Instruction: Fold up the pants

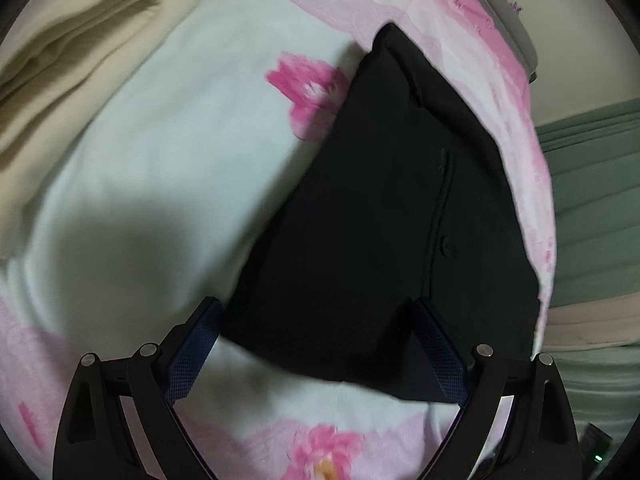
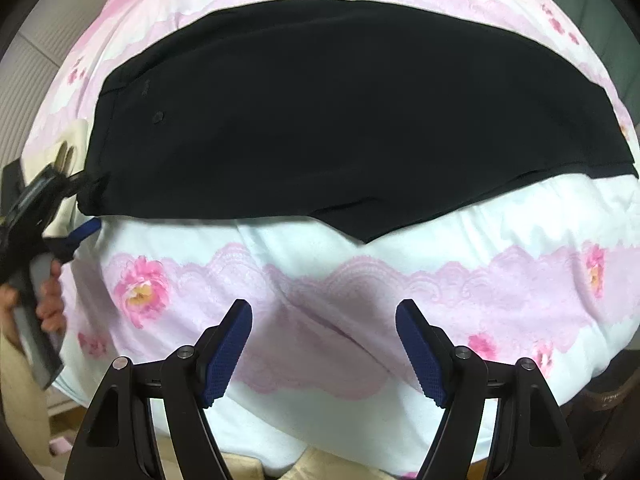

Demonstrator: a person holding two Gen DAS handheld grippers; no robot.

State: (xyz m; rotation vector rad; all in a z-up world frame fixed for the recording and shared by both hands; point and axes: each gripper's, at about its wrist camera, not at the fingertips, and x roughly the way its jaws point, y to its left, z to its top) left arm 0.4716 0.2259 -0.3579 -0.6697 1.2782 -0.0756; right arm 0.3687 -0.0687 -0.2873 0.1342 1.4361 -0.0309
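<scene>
Black pants (image 1: 380,208) lie folded flat on a pink-flowered bed cover (image 1: 160,168), a button showing near the waist. My left gripper (image 1: 316,308) is wide open, and the near edge of the pants lies between its blue pads without being pinched. In the right wrist view the pants (image 2: 320,120) stretch across the upper middle. My right gripper (image 2: 324,308) is open with nothing in it, above the pink lace band of the cover (image 2: 320,280), short of the pants' near edge. The left gripper (image 2: 86,204) shows at the pants' left end, held by a hand (image 2: 48,300).
A folded cream cloth (image 1: 80,48) lies at the far left of the bed. Green fabric (image 1: 592,200) hangs past the bed's right edge. Beige cloth (image 2: 320,468) sits at the bed's near edge below the right gripper.
</scene>
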